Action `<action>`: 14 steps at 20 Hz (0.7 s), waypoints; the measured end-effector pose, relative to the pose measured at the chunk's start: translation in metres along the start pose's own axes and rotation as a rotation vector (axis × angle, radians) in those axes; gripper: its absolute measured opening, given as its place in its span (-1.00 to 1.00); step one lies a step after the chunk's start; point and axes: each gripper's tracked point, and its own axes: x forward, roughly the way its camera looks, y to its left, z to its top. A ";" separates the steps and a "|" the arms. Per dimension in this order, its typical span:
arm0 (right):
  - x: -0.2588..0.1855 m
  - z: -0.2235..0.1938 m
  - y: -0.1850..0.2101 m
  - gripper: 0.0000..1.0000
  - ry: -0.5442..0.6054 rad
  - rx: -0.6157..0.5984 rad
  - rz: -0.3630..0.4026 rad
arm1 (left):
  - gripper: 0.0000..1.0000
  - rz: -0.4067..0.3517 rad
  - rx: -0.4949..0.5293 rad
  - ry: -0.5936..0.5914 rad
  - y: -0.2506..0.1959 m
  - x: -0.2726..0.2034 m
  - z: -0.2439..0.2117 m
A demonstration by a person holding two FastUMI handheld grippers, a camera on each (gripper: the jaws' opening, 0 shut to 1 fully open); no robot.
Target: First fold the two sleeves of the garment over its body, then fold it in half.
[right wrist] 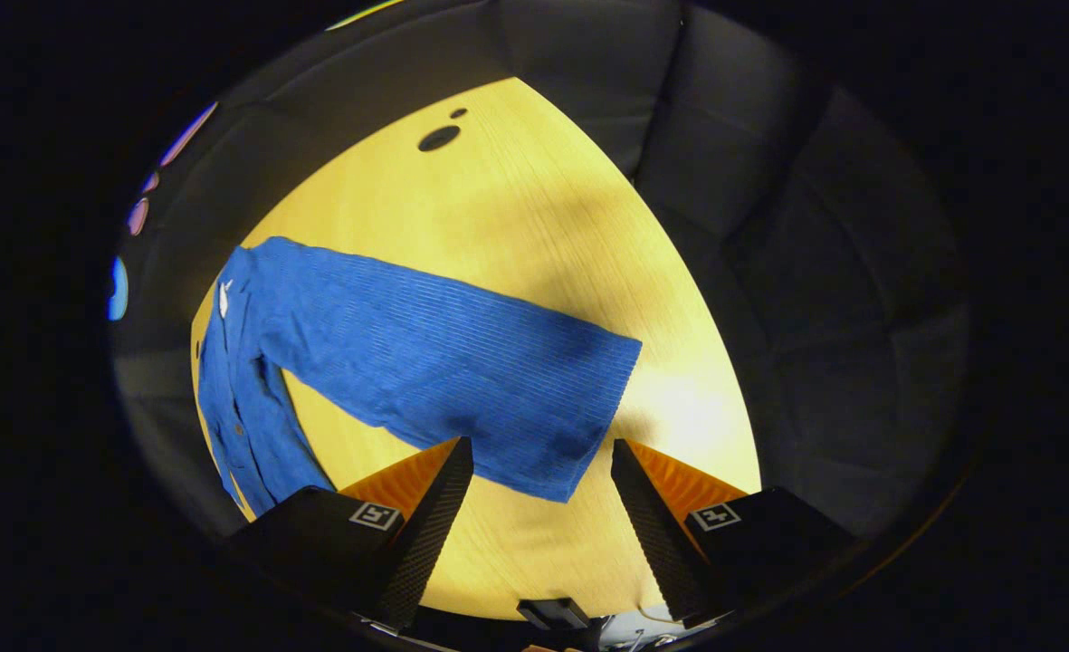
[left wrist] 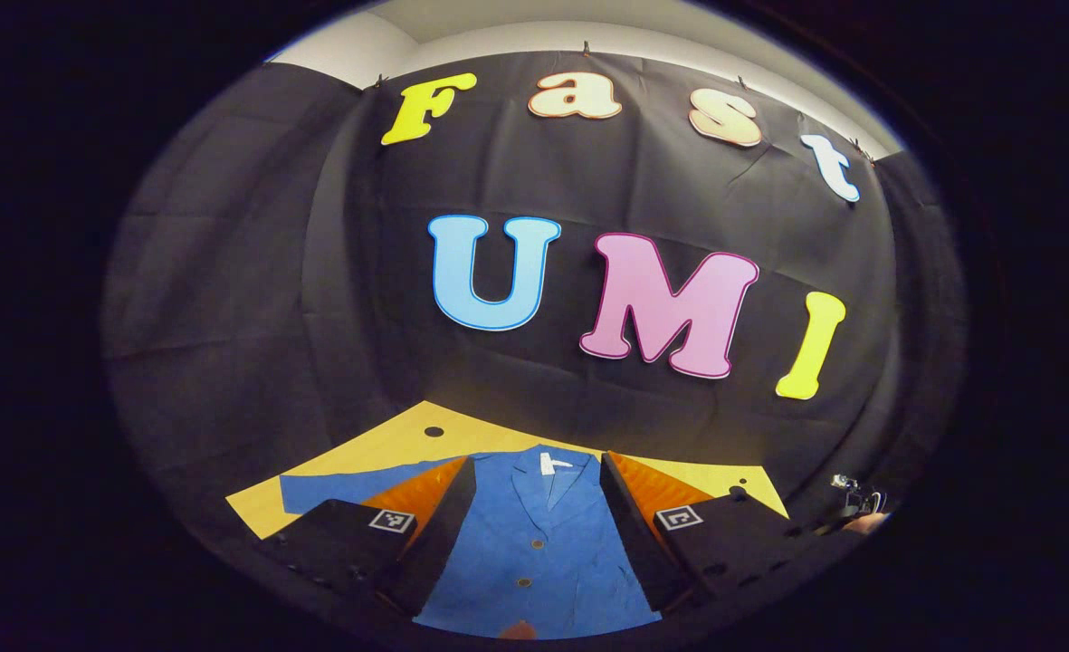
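Right gripper view — sleeve [right wrist: 462,380] outstretched; left gripper view — collar [left wrist: 545,480].

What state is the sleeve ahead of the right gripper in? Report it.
Spread: the sleeve lies flat on the table, stretched away from the body.

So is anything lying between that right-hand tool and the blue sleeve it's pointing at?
Nothing visible. In the right gripper view the right gripper has its jaws open, and the sleeve of the blue jacket lies flat on the bare yellow table, its cuff end between the jaws' tips.
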 end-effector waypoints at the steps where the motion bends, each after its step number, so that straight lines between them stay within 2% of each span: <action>1: 0.006 -0.001 -0.001 0.98 0.013 0.019 0.001 | 0.58 0.003 0.004 0.009 -0.002 0.001 -0.001; 2: 0.011 -0.003 0.000 1.00 0.027 0.025 -0.003 | 0.58 0.004 0.006 0.013 -0.003 0.003 -0.003; 3: 0.013 -0.003 -0.003 0.82 0.026 0.019 -0.029 | 0.58 0.006 0.008 0.014 -0.003 0.003 -0.002; 4: 0.015 0.003 0.001 0.97 -0.004 0.012 -0.024 | 0.58 0.008 0.010 0.014 -0.003 0.004 -0.003; 5: 0.016 0.001 0.000 1.00 -0.007 0.003 -0.043 | 0.58 0.008 0.011 0.016 -0.003 0.005 -0.004; 6: 0.017 0.001 0.000 0.86 -0.012 -0.006 -0.072 | 0.58 0.003 0.013 0.023 -0.002 0.007 -0.007; 8: 0.019 -0.002 -0.007 0.75 -0.018 -0.031 -0.129 | 0.58 -0.005 0.009 0.033 0.001 0.009 -0.009; 9: 0.020 -0.003 -0.008 0.45 -0.021 -0.040 -0.145 | 0.58 -0.010 0.002 0.031 0.004 0.009 -0.008; 10: 0.021 -0.003 -0.004 0.52 -0.022 -0.042 -0.141 | 0.58 -0.014 -0.004 0.029 0.007 0.010 -0.007; 11: 0.022 -0.003 0.001 0.45 -0.016 -0.047 -0.128 | 0.58 -0.020 -0.010 0.029 0.011 0.012 -0.009; 14: 0.021 -0.005 0.009 -0.80 -0.030 -0.015 -0.103 | 0.58 -0.043 -0.012 0.037 0.025 0.014 -0.009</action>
